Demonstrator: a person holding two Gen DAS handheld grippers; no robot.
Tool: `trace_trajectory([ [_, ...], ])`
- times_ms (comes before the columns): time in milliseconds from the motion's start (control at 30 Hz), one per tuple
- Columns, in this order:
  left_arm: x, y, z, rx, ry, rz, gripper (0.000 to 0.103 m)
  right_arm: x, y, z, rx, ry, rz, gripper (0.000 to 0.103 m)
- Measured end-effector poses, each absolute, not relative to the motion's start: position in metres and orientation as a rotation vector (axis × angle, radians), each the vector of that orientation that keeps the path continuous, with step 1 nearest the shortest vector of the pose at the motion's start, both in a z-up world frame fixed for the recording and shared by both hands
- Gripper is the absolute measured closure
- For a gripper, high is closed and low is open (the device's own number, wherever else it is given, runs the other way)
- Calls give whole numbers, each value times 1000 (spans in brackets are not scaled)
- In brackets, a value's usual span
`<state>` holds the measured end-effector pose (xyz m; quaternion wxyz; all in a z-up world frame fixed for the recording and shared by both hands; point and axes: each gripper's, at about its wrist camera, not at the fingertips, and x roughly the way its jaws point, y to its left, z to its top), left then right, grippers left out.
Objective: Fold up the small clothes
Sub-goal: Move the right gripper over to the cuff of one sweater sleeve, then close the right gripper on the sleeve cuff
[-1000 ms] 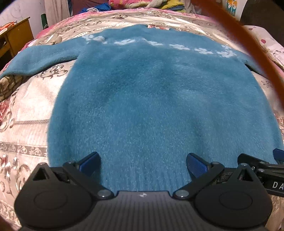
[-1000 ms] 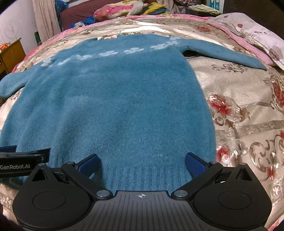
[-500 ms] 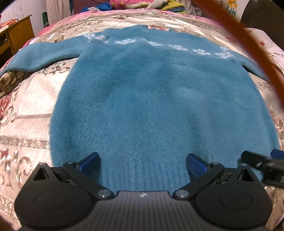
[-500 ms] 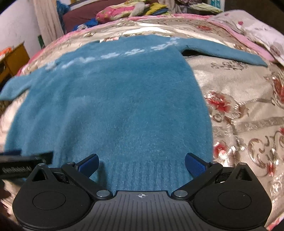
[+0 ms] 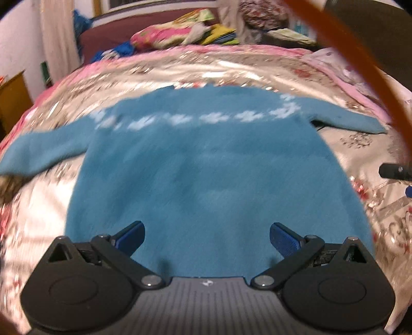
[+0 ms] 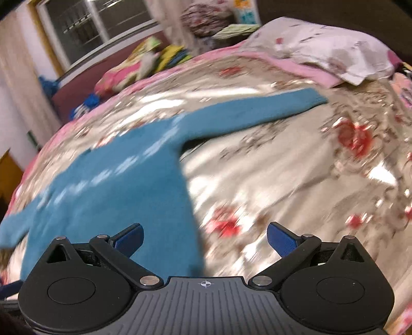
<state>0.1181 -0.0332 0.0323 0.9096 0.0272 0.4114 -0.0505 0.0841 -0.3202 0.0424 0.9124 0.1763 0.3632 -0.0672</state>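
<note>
- Bed (image 5: 231, 74): covered by a shiny floral bedspread (image 6: 296, 185) in cream, pink and red; it carries the garment.
- Sweater (image 5: 206, 175): blue, fuzzy, laid flat and spread out on the bedspread. In the left wrist view its hem lies nearest the camera and its neckline farthest, so the body's long axis runs straight away from the left claw. A band of pale flower shapes (image 5: 195, 117) crosses the chest.
- Sleeves: both extend sideways, roughly at right angles to the body. The right sleeve (image 6: 257, 113) reaches toward a pillow (image 6: 329, 49); its cuff stops short of the pillow.
- Surroundings: a heap of coloured bedding (image 5: 180, 33) beyond the far edge of the bed, a wooden cabinet (image 5: 13, 100) at far left, a window (image 6: 97, 23) behind.
- Obstruction: an orange cable (image 5: 360, 64) crosses the upper right of the left wrist view, close to the lens.
- Left claw (image 5: 207, 237): fingers spread wide, holding nothing, above the sweater's hem.
- Right claw (image 6: 204, 235): fingers spread wide, holding nothing, above the sweater's right side edge and the bare bedspread beside it.
- Both views are motion-blurred.
</note>
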Motion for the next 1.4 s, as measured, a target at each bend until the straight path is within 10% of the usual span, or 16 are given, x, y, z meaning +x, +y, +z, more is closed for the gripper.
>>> trace_trajectory([
  [1400,252,-148,13,109,826,-241,0,254,-536,-4,865,697,-361,22],
])
